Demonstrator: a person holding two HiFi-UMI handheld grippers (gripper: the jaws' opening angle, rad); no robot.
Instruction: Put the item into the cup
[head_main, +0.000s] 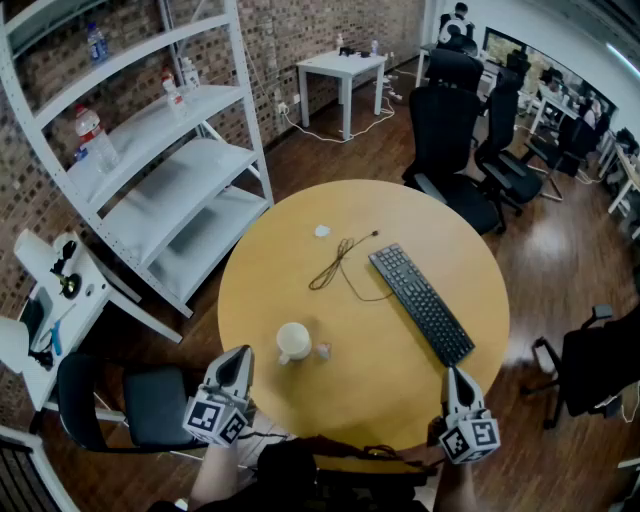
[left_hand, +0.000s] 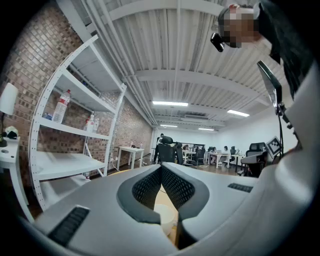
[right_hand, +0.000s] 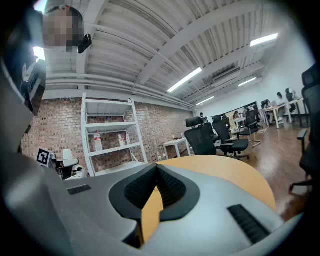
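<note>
A small pinkish item (head_main: 323, 350) lay on the round wooden table (head_main: 380, 385), just beside the right side of a white cup (head_main: 293, 341). The left gripper (head_main: 238, 354) hovered near the cup's left, jaws clenched on nothing. The right gripper (head_main: 452, 373), also clenched and empty, was well apart at the table's near edge. A black keyboard (head_main: 421, 302) and a loose cable (head_main: 338, 264) lay farther back
</note>
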